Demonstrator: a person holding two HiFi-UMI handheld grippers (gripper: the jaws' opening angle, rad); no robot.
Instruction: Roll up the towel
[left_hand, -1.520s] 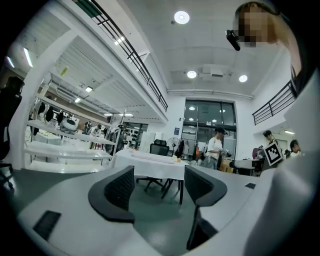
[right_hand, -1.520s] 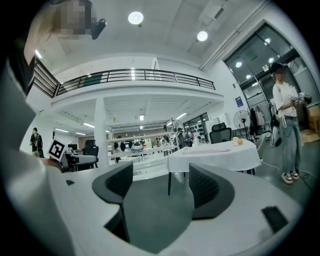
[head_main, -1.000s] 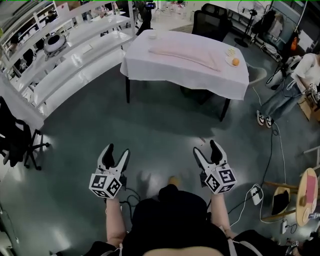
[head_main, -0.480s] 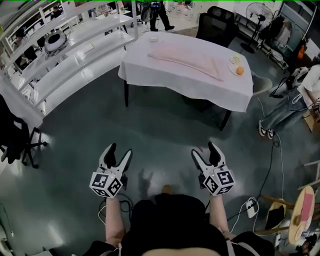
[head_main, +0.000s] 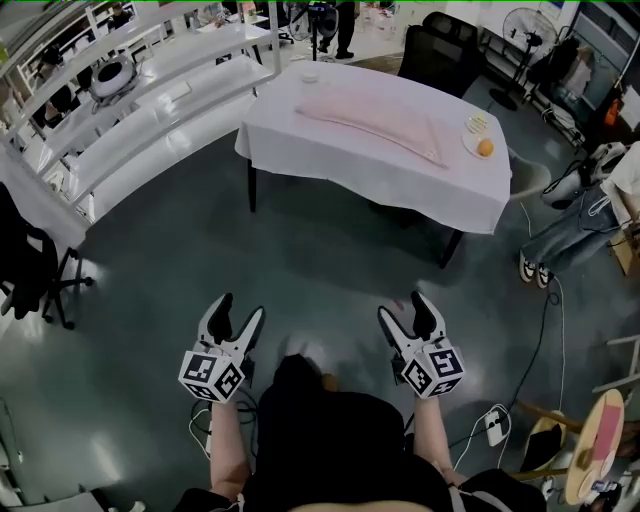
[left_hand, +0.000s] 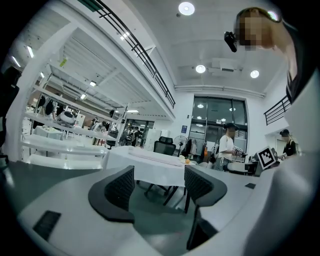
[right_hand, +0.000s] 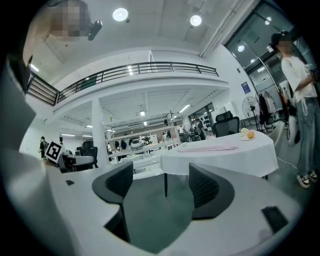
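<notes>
**Towel (head_main: 375, 118) laid out on the bench (head_main: 300, 150), untouched**

The pink towel lies stretched along the white-clothed bench. An orange (head_main: 485, 148) sits on a plate (head_main: 472, 128) at the bench's right end. Well short of the bench, over the floor (head_main: 300, 260), the left gripper (head_main: 240, 305) and right gripper (head_main: 402, 305) hang side by side, fingers (left_hand: 120, 190) wide apart, holding nothing

Pale pink cloth towel (head_main: 372, 120), plain white tablecloth (head_main: 330, 160), small round orange fruit (head_main: 485, 148). The left gripper (head_main: 240, 306) and right gripper (head_main: 402, 305) are white with black jaw pads, and their cubes have black-and-white square patterns. The glossy floor (head_main: 300, 260) is dark teal-grey.
</notes>
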